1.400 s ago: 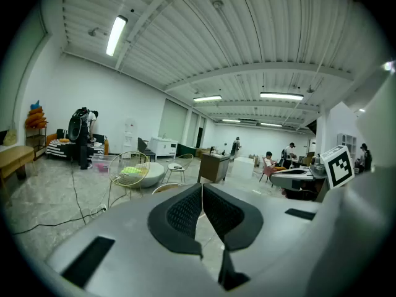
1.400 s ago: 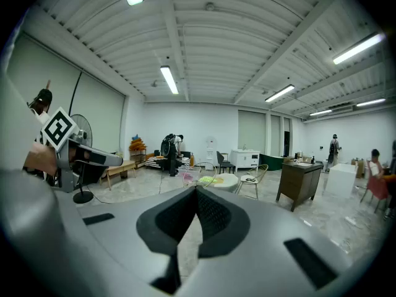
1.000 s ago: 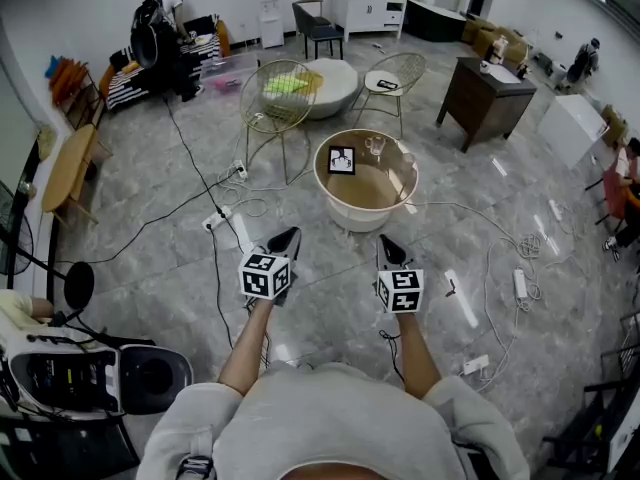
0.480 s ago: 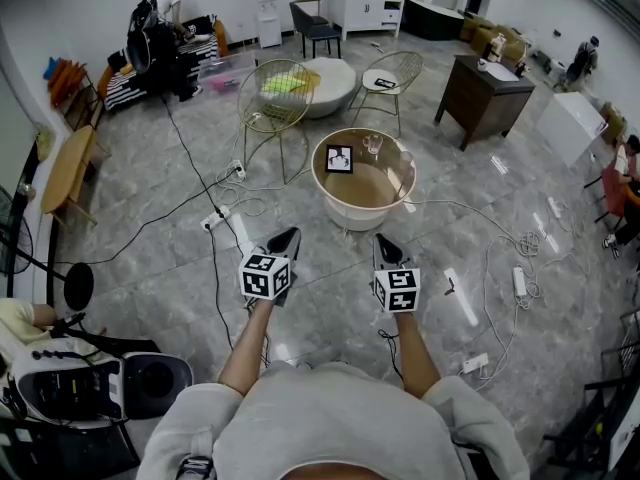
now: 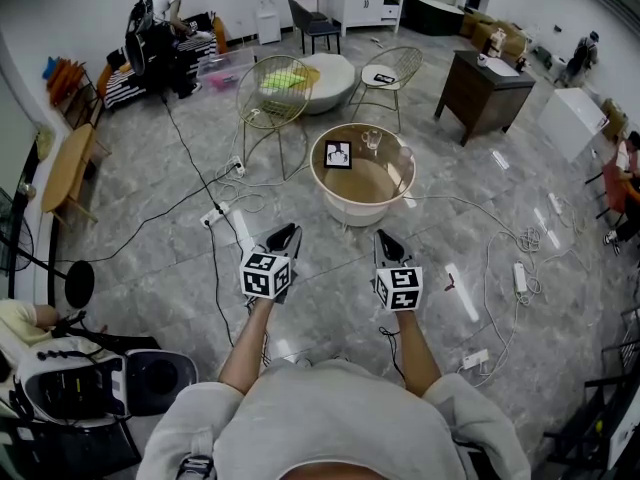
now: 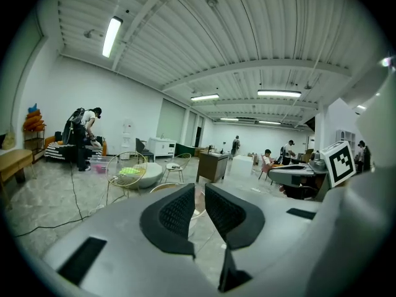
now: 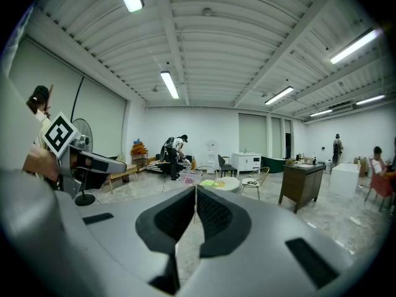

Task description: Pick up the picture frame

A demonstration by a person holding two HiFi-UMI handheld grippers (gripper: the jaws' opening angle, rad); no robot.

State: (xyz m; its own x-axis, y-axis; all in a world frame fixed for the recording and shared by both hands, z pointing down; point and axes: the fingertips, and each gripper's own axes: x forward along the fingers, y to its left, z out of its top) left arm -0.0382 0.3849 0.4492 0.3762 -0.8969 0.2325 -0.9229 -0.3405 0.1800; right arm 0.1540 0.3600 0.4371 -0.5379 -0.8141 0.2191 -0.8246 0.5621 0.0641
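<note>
Head view: I hold both grippers out over the grey marble floor (image 5: pixel 150 198), side by side and apart, well short of the round table (image 5: pixel 362 208). The frame (image 5: pixel 338 154) stands on the far left part of the tabletop, facing me. A glass (image 5: pixel 373 140) stands near it on the right, not touching.

In the left gripper view, the left gripper (image 6: pixel 199 193) has its pads a narrow gap apart, with only floor and the distant room showing through. In the right gripper view, the right gripper (image 7: pixel 195 193) is all but closed, with a hairline slit between the pads and nothing in it. Both tools are empty.

Between the jaws and the table I see only bare floor. A black cable (image 5: pixel 205 183) runs down the floor on the left, past a white power strip (image 5: pixel 216 216). Pale cables (image 5: pixel 500 238) loop over the floor to the right of the table, by a second strip (image 5: pixel 520 281).

Beyond the table stand two gold wire chairs, one (image 5: pixel 270 96) at the back left with something yellow-green on its seat, the other (image 5: pixel 392 68) at the back right. A white pouf (image 5: pixel 335 76) sits between them. A dark desk (image 5: pixel 485 88) stands well off to the right. A person (image 5: pixel 160 28) bends over a striped bench in the far left corner. More people are at the right edge of the room.
</note>
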